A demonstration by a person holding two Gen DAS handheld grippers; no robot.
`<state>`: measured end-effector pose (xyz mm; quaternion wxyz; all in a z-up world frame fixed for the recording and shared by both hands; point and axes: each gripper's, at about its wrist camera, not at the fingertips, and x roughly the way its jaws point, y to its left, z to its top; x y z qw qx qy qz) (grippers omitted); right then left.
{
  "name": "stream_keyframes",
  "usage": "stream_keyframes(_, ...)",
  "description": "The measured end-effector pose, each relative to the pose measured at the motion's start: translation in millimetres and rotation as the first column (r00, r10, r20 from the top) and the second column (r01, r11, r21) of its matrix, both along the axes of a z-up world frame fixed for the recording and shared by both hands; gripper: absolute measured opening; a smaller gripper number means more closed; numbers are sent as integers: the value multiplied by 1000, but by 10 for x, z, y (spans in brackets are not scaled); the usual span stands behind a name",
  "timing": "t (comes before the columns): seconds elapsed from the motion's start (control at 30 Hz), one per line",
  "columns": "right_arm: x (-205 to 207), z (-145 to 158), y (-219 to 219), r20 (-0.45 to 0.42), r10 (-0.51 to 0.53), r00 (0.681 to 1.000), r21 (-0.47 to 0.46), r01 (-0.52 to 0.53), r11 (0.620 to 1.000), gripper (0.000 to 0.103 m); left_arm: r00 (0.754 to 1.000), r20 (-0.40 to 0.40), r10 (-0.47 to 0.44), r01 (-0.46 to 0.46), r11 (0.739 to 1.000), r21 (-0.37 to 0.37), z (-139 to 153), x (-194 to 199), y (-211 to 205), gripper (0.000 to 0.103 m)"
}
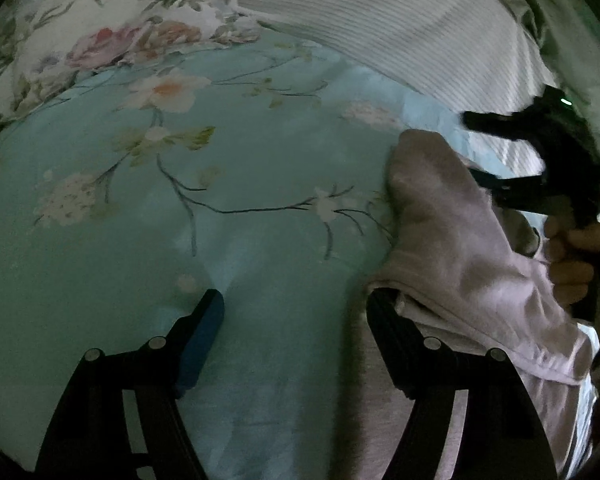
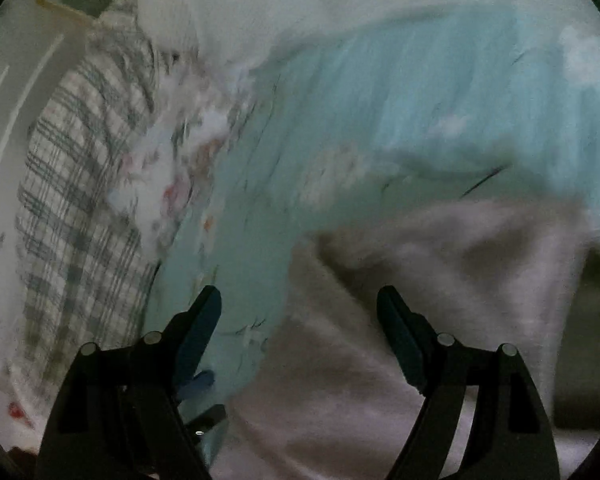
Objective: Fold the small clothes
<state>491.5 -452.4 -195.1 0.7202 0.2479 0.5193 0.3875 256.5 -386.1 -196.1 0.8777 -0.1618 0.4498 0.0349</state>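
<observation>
Fingers of left gripper (image 1: 296, 336) and right gripper (image 2: 300, 320) stand wide, holding nothing; pinch the pale garment (image 1: 452, 240) hem squarely before folding across the floral sheet (image 1: 220, 200).

Dim light, low contrast, right wrist view motion-blurred. Work surface: teal bedsheet (image 1: 228, 240) with white blossom and dark branch print, fills centre of left wrist view. White floral fabric (image 1: 100, 28) with pink roses at 11 o'clock, touching sheet edge. White ribbed bedding (image 1: 400, 28) from 12 to 2 o'clock, over sheet. Right wrist view: green-white plaid fabric (image 2: 76, 184) at 9 o'clock, beside sheet; pale surface (image 2: 4, 128) with light streaks beyond it, kind unclear.
</observation>
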Motion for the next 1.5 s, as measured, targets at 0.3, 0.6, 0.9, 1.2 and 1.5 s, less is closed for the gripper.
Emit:
stream_keyframes(0.3,289,-143,212,-31,-154,988,233,157,960,83,999,-18,-38,39,994,102,-54,-4,-132,76)
stream_keyframes(0.6,-208,192,-936,26,-431,902,276,408,871,83,999,-13,-32,33,996,77,-25,-43,-65,76)
stream_keyframes(0.9,-1572,450,-1970,133,-557,820,133,542,830,83,994,15,-105,104,994,24,186,-62,-188,76)
stream_keyframes(1.2,-3021,601,-2877,293,-729,619,-81,776,626,82,982,24,-185,181,977,113,266,289,-462,76)
stream_keyframes(1.5,-2983,112,-2935,251,-697,671,-329,737,591,47,990,-36,-137,141,978,153,-63,557,-183,79)
